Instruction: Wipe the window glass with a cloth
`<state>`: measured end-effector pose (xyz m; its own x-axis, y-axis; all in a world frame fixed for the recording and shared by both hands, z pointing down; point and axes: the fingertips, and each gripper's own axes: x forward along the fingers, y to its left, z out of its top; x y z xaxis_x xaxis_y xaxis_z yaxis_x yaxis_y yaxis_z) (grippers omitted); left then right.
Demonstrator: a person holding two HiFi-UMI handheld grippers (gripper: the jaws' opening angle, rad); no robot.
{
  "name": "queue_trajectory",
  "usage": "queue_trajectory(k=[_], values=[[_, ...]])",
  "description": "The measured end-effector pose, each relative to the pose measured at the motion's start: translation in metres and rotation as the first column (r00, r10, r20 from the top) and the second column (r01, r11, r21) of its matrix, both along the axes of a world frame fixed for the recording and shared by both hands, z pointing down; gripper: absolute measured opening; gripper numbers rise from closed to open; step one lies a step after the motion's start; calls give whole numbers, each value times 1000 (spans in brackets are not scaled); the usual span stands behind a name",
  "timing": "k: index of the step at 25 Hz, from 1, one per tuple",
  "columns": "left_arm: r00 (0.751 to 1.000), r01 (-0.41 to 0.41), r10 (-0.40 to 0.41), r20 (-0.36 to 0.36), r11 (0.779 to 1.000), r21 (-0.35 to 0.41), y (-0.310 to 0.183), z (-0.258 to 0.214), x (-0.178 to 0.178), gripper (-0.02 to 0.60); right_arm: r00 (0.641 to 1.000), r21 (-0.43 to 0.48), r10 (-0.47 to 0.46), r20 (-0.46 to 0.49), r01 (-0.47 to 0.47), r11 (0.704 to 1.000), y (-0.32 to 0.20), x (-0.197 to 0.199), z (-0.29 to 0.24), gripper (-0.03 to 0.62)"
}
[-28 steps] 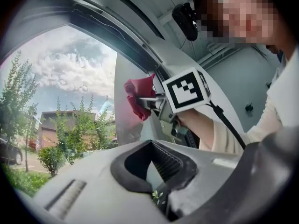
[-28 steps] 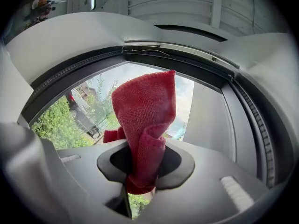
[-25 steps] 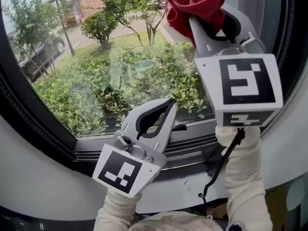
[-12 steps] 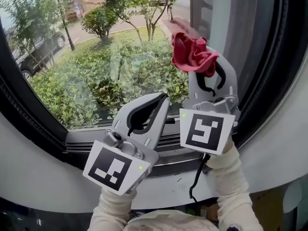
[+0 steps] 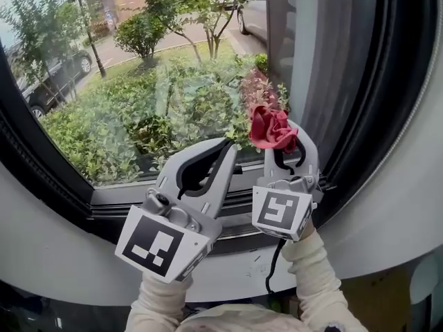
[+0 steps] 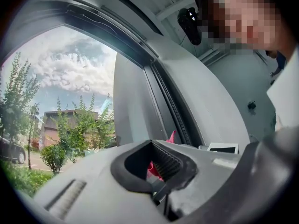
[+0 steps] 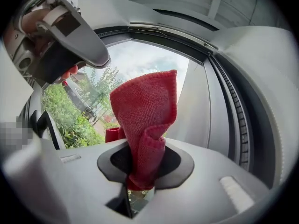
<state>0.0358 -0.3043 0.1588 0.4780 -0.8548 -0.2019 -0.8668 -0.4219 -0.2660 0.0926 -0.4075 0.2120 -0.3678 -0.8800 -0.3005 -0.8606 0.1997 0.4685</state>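
The window glass (image 5: 138, 95) fills the upper left of the head view, with shrubs and a street behind it. My right gripper (image 5: 284, 142) is shut on a crumpled red cloth (image 5: 272, 128) and holds it against the glass near its lower right corner. In the right gripper view the red cloth (image 7: 145, 118) stands up out of the shut right gripper (image 7: 141, 174). My left gripper (image 5: 229, 146) hangs beside it on the left, shut and empty, its tip close to the glass. Through the left gripper (image 6: 157, 164) a bit of red cloth (image 6: 171, 136) shows.
A dark window frame (image 5: 387, 81) runs down the right side and a dark sill rail (image 5: 104, 213) along the bottom. Below lies the white wall ledge (image 5: 62, 268). A black cable (image 5: 274, 268) hangs from the right gripper. The left gripper (image 7: 70, 36) shows at the upper left of the right gripper view.
My right gripper has come down with the red cloth from the top of the glass to its lower right corner. The left gripper drifted slightly left and down.
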Motion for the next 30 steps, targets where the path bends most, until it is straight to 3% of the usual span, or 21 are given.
queue_trajectory(k=[3, 14, 19, 24, 30], values=[[1000, -9, 9, 9, 1000, 0, 2, 2, 4, 0, 1000, 11, 2, -9, -2, 1000, 0, 5, -15, 117], [999, -39, 39, -5, 999, -16, -11, 6, 8, 0, 998, 213, 58, -22, -52, 976, -8, 31, -150, 118], [999, -43, 42, -21, 999, -14, -9, -6, 15, 0, 997, 240, 68, -47, -55, 969, -5, 41, -203, 118], [998, -50, 50, -29, 999, -19, -14, 9, 25, 0, 993, 264, 112, -33, -99, 959, -9, 52, -178, 112], [999, -50, 50, -21, 998, -34, -12, 19, 11, 0, 995, 223, 102, 14, -102, 970, -13, 41, -115, 109]])
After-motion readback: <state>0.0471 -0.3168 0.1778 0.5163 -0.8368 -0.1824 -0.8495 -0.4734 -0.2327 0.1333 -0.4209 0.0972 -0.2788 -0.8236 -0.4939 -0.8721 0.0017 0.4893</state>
